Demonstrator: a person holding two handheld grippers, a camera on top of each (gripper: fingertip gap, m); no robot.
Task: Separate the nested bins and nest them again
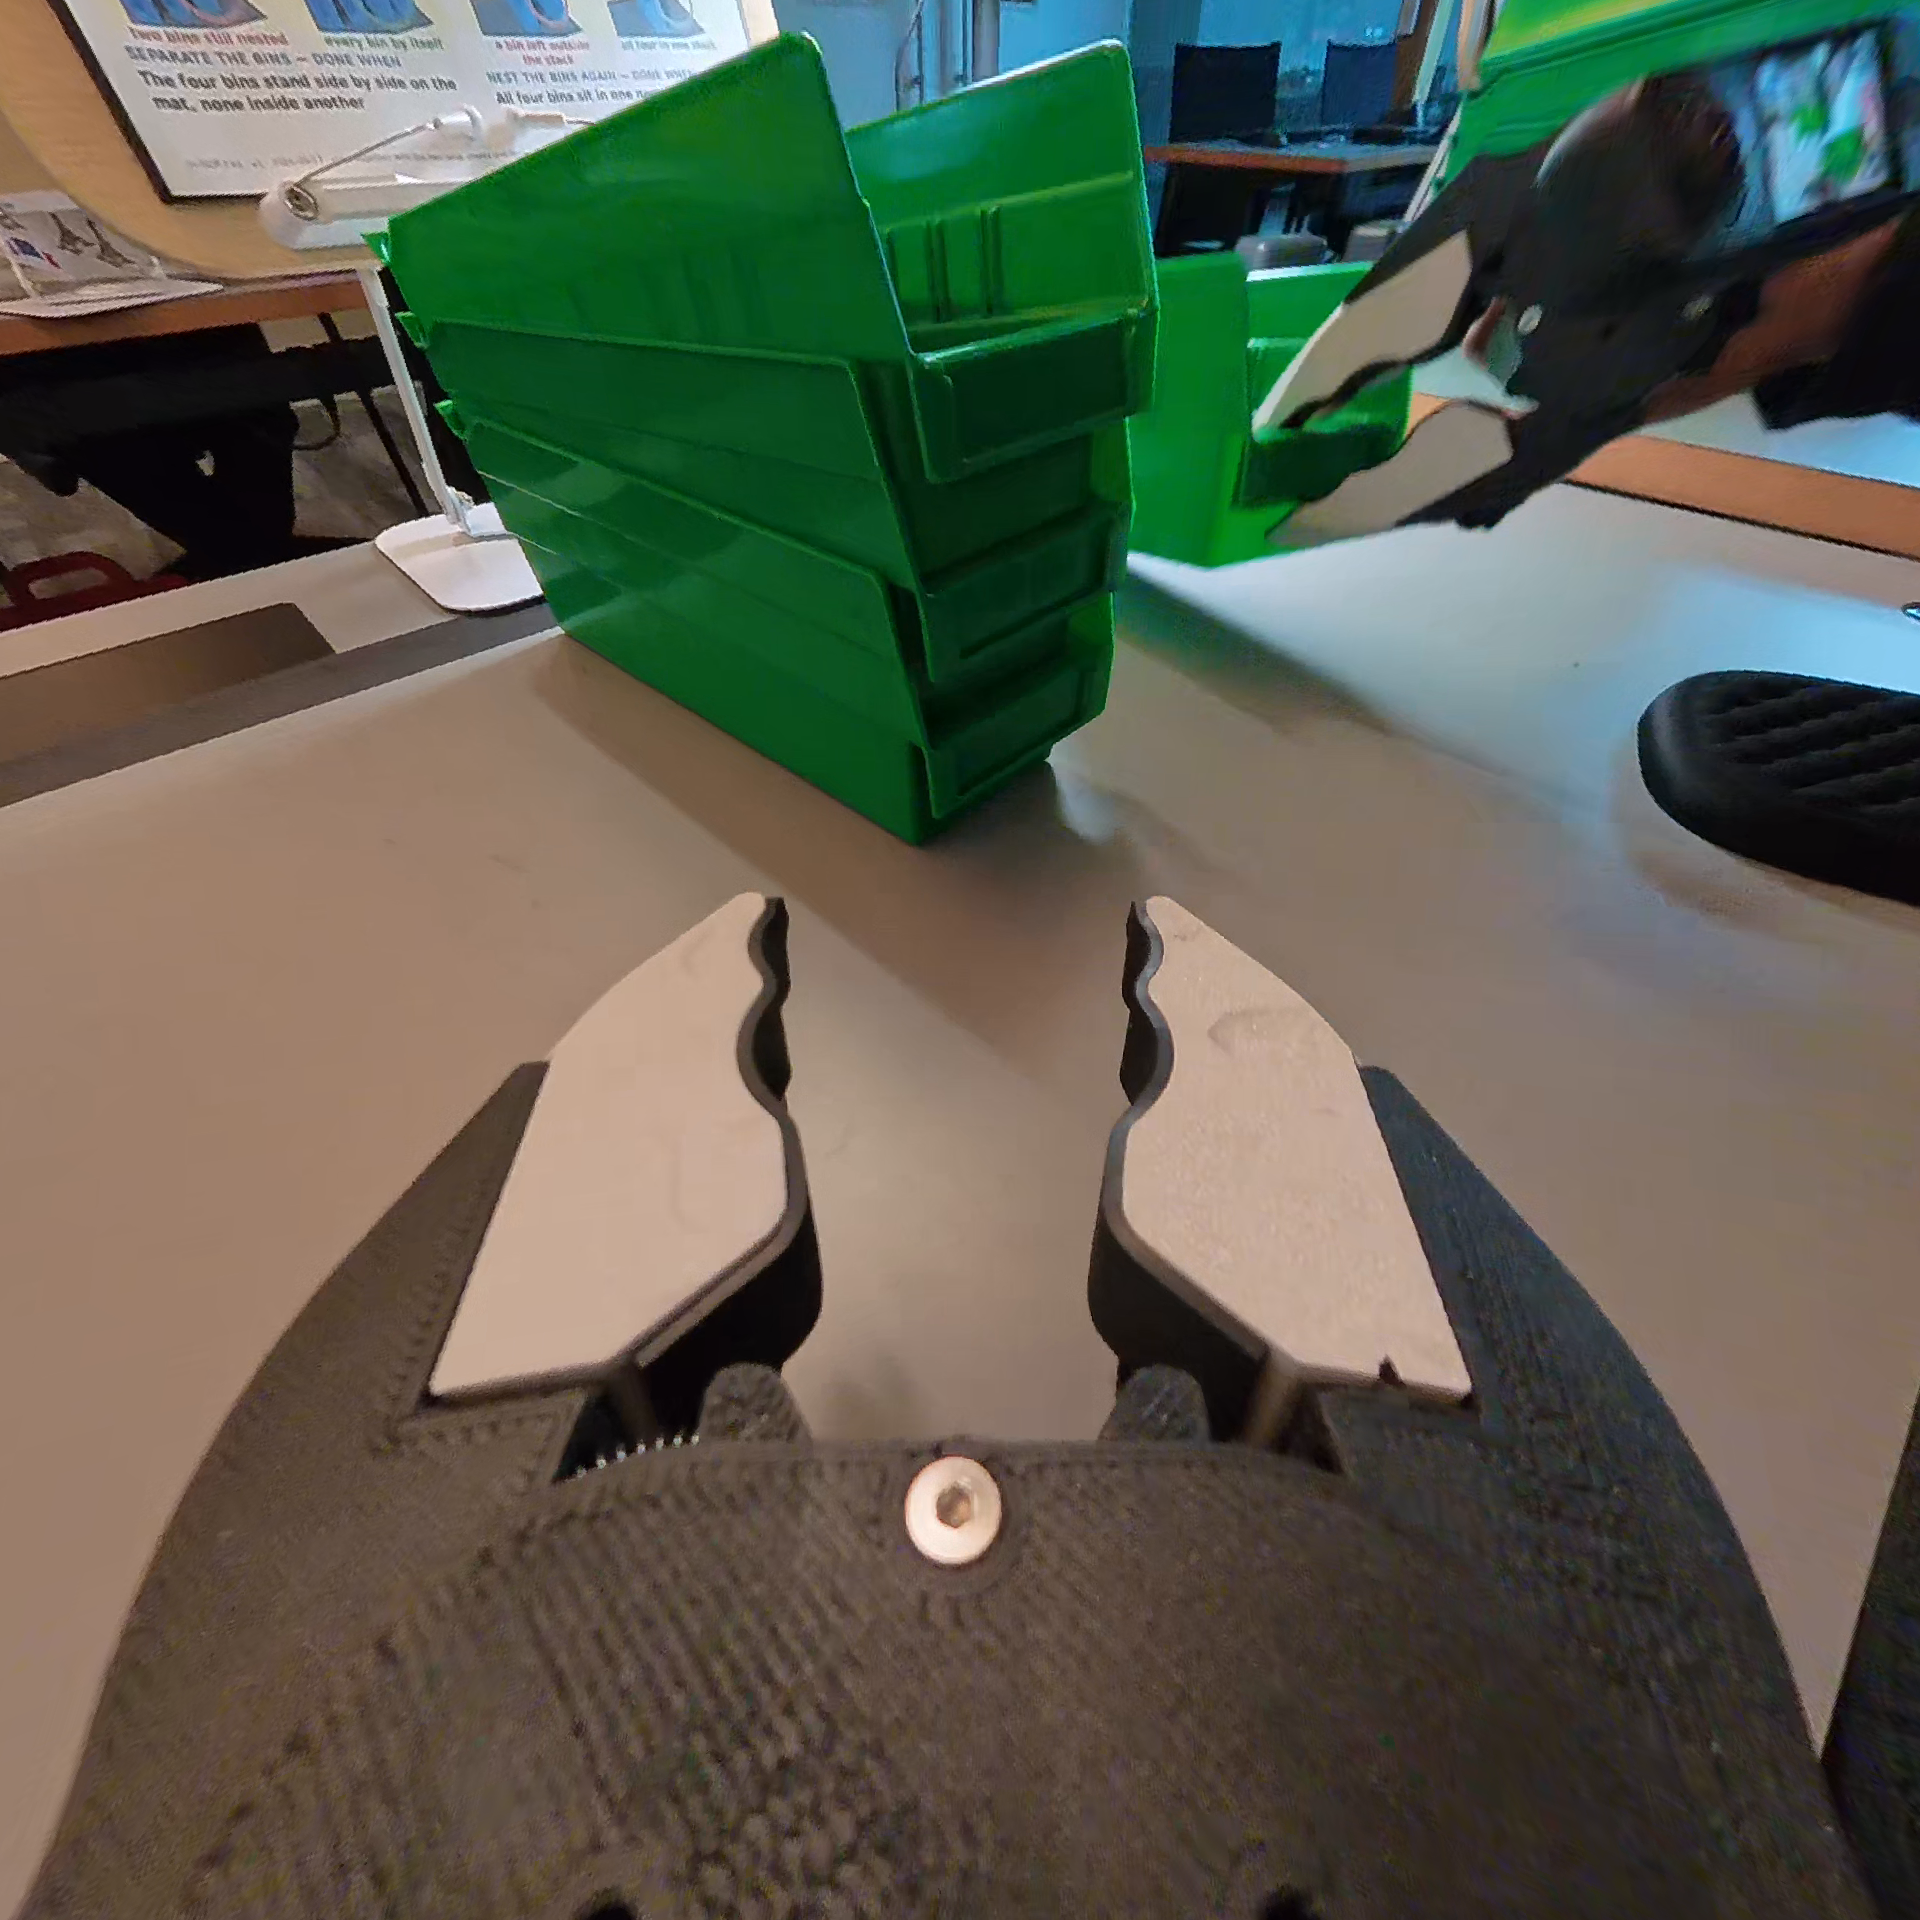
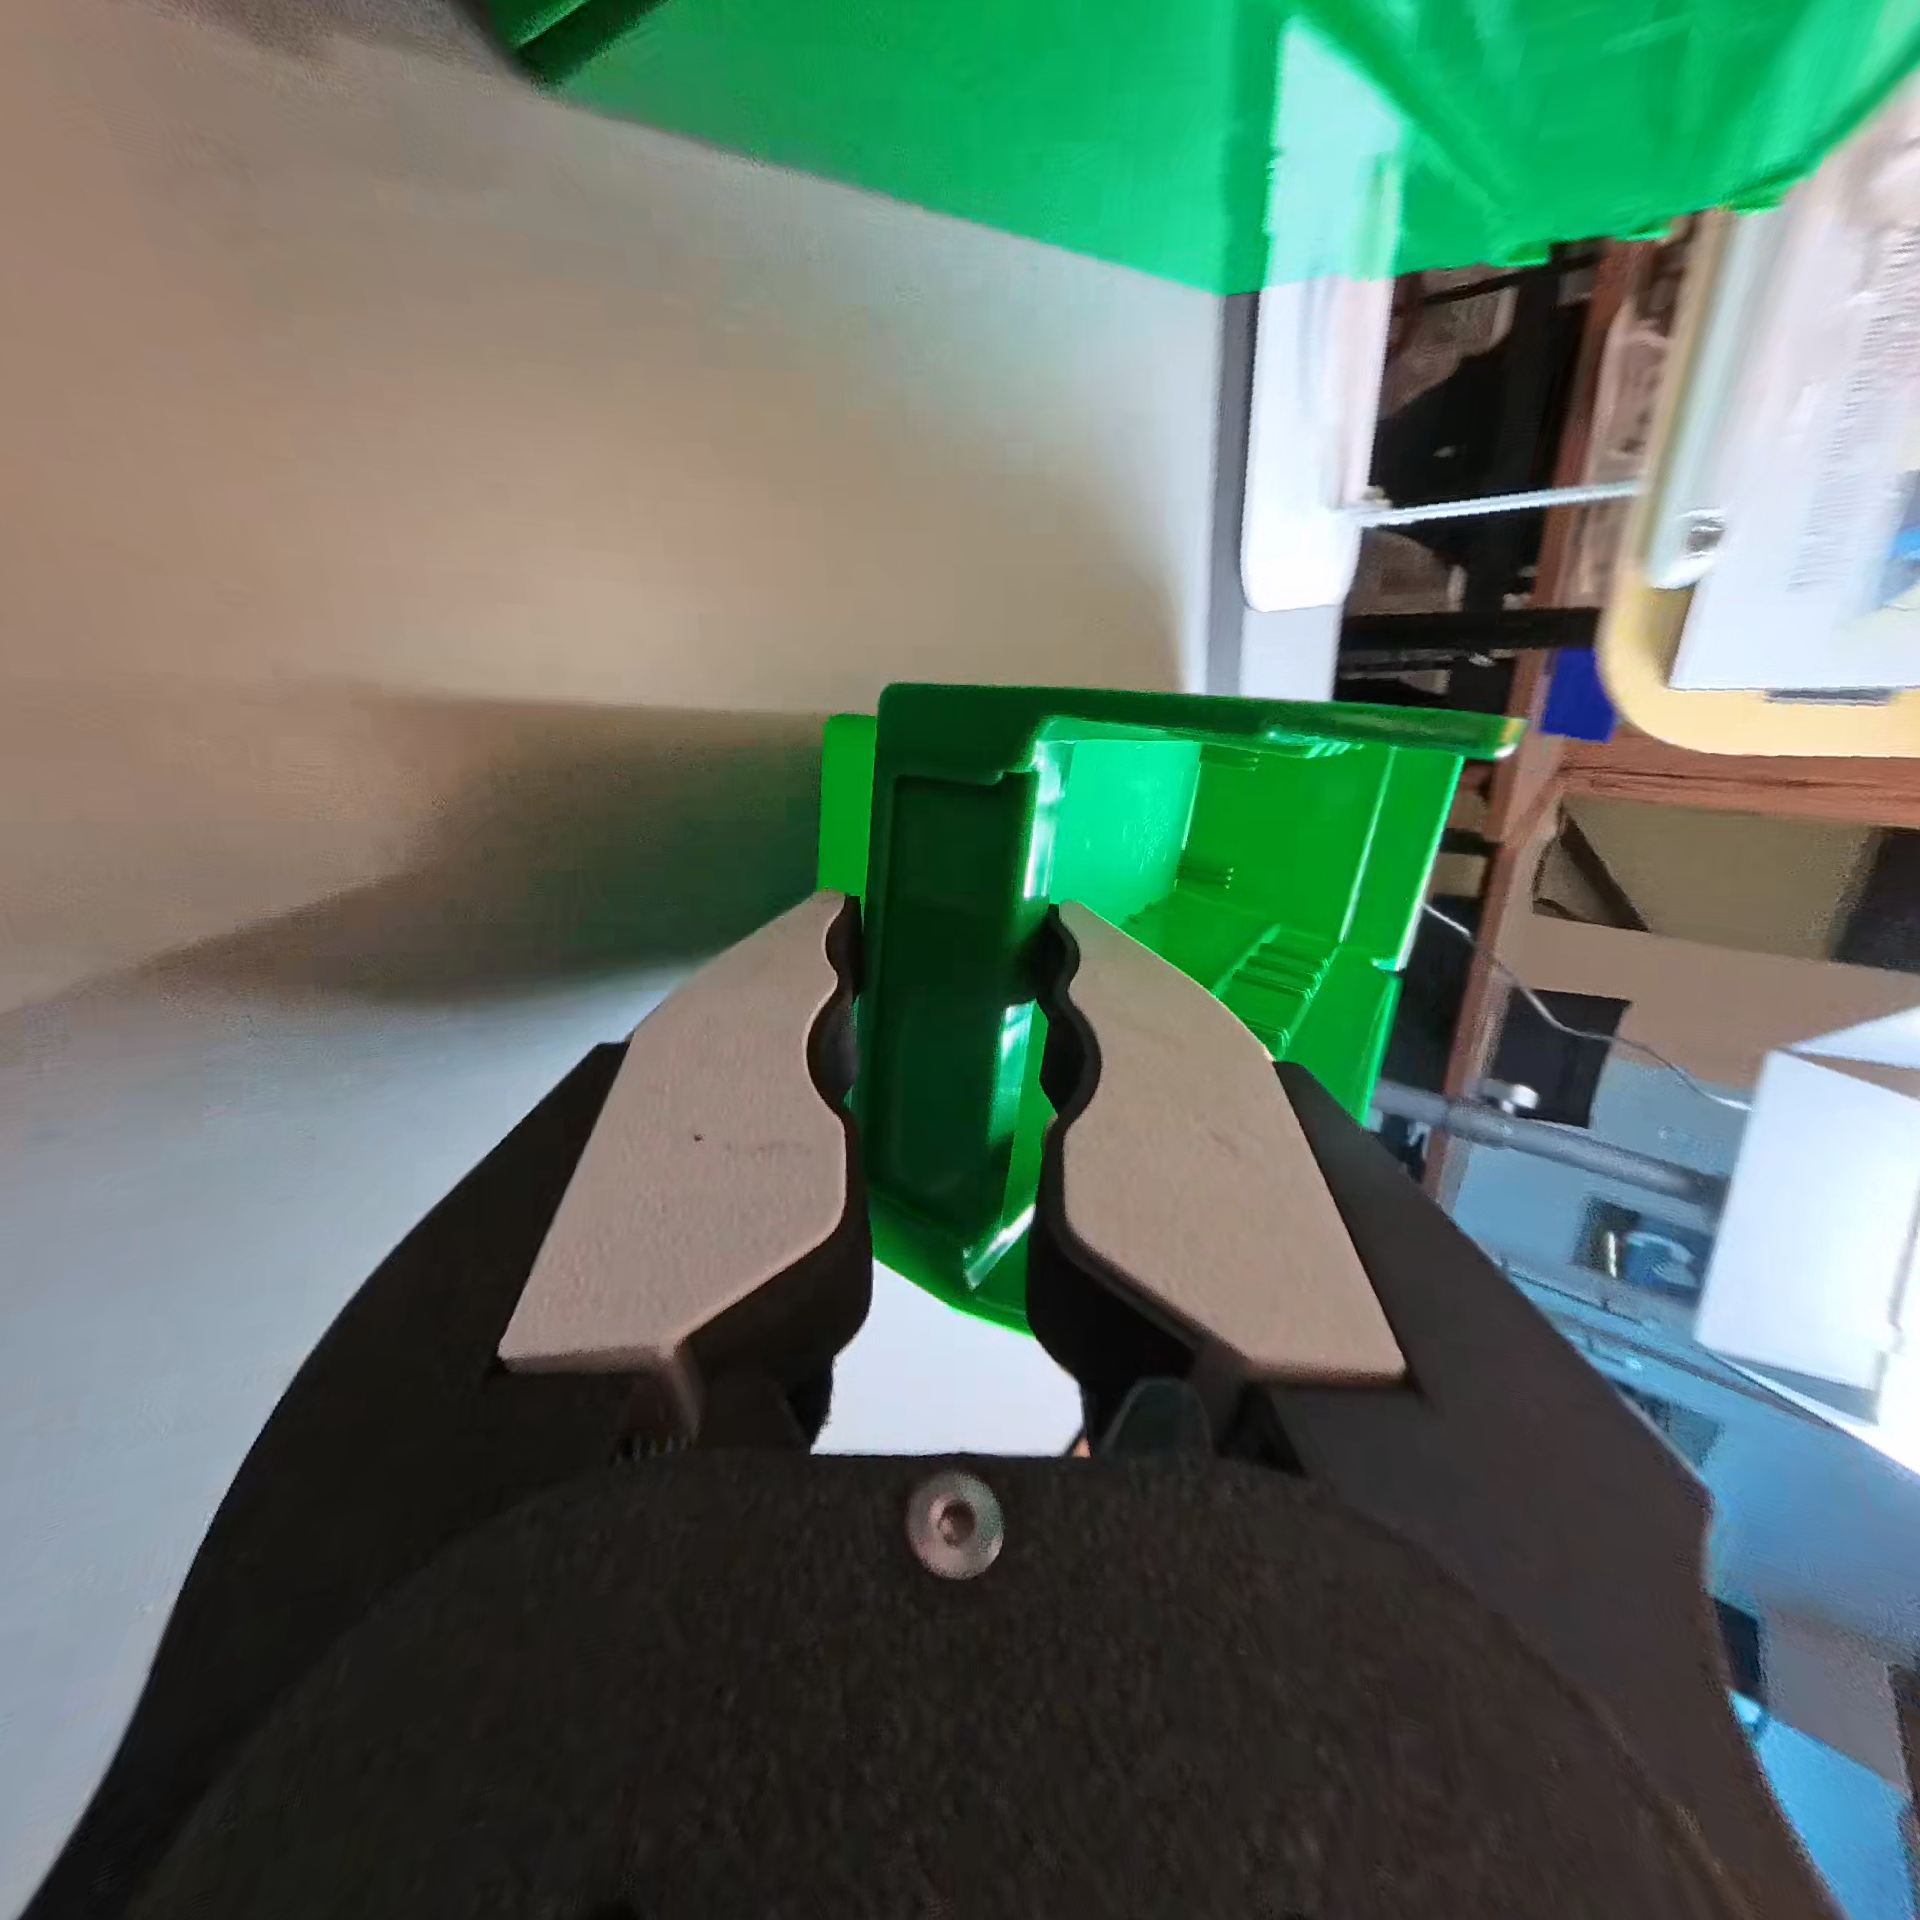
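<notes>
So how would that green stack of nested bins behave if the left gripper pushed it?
The stack of nested bins stands tall and its top bin sits tilted, so a high push would probably tip it. The smooth table suggests a low push slides it.

White lamp (image 1: 457, 343) — framed poster (image 1: 343, 73) behind it.

- Bright, even light; soft sheen on worktop (image 1: 1299, 644).
- Wide-angle bowing at edges.
- Right claw (image 1: 1340, 457) motion-blurred in left view; right view smeared in background.

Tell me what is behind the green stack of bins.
Behind the stack of bins stands a white lamp stand and another green bin, held by the right gripper. The stack hides its left part.
</notes>
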